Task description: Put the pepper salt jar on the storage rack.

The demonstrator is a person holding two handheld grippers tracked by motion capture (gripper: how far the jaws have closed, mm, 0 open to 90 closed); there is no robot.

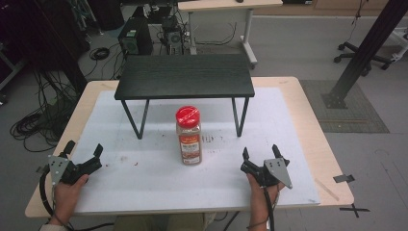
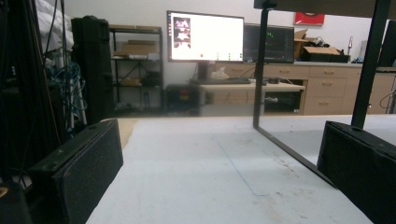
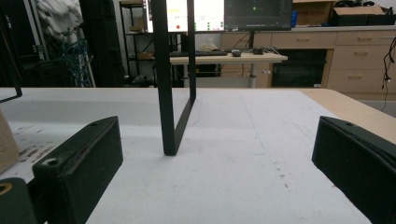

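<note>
Left hand-held gripper (image 1: 85, 150): rests at the near left of the surface, held in the person's left hand (image 1: 67, 191); jaws spread wide with nothing between them, touching no object. In the left gripper view its two black jaws stand far apart over bare white sheet.
Spice jar (image 1: 189, 135): stands upright in the middle of the surface, between the two grippers and well apart from both, just in front of the black shelf. Red lid, brown contents.
Jar label: red and orange panel with small print; too small to read.
Black shelf (image 1: 184, 76): small dark table-like stand on thin metal legs, toward the far side of the surface, behind the jar.
Surface (image 1: 308, 101): pale wood top covered by a white sheet (image 1: 144, 178), the sheet scuffed and flecked with reddish-brown marks near the jar.
Right hand-held gripper (image 1: 260, 153): rests at the near right of the surface, held in the person's right hand (image 1: 262, 190); jaws wide apart, empty, touching no object. The right gripper view looks past its jaws to one leg of the black shelf (image 3: 173, 93).
Room: grey floor with cable bundles at left, a desk and equipment behind, an office chair base at far right; monitors (image 2: 205, 37) lit on a desk, their text unreadable.
Floor marks: black tape cross near the right corner.
</note>
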